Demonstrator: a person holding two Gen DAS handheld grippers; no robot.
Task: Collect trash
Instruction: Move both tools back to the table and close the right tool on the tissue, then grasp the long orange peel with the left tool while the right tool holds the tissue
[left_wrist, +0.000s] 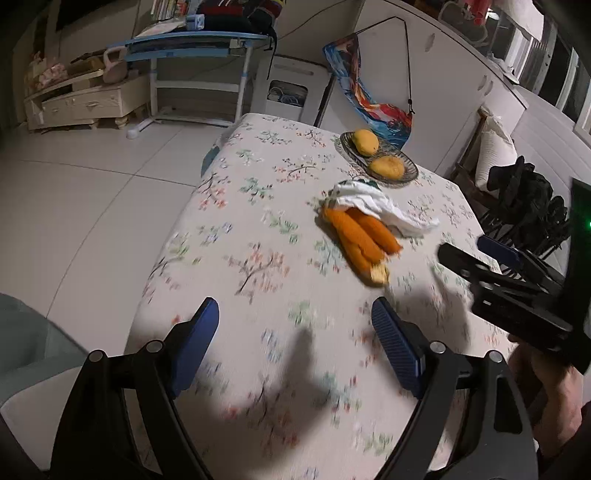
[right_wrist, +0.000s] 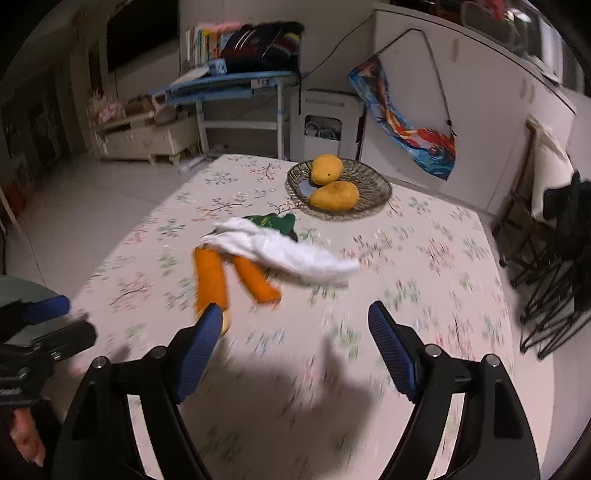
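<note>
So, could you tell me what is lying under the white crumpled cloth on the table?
Under the white cloth lie the upper ends of two orange peels and part of a dark green piece; anything else is covered.

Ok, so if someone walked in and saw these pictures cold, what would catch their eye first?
Probably the bright orange peel strips lying mid-table on the floral tablecloth, with a crumpled white tissue draped across their far ends. Just behind sits a woven dish holding two yellow mangoes. In the foreground, the left gripper and right gripper hang over the cloth with blue-padded jaws spread wide and empty.
</note>
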